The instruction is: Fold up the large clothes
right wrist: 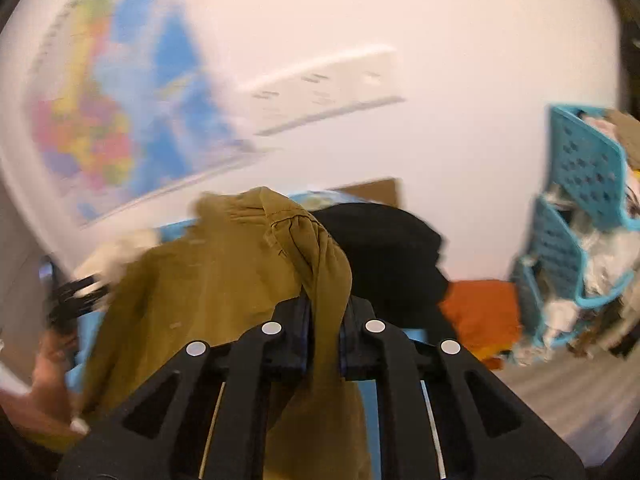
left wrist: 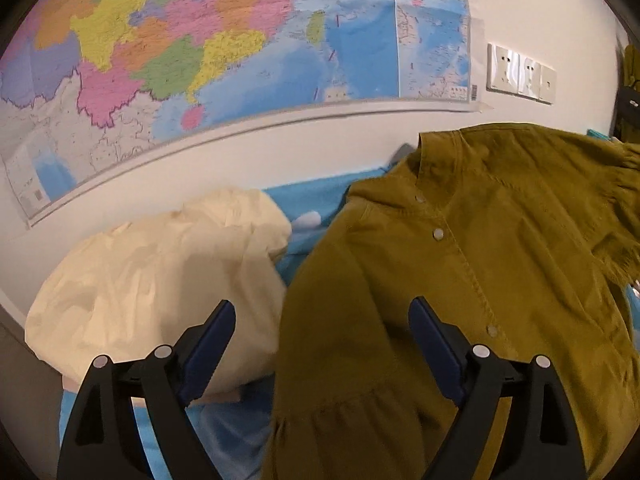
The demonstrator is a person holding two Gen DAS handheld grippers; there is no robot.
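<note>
Left gripper (left wrist: pixel 322 344) hangs with its jaws spread wide and nothing between them; the mustard shirt (left wrist: pixel 480 280) lies spread just ahead and to its right on the blue sheet (left wrist: pixel 304 196), button placket running away toward the collar, a cream pillow (left wrist: pixel 160 280) off to its left.

Right gripper (right wrist: pixel 323 320) is clenched on a twisted bunch of the shirt (right wrist: pixel 216 292) — the cloth trails forward and left from its pads. That hand already holds the fabric, so the free left one looks due to take an edge.

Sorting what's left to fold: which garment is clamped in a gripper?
The mustard button-front garment; the right gripper pinches its bunched fabric. The cream, black and orange ones lie untouched.
</note>
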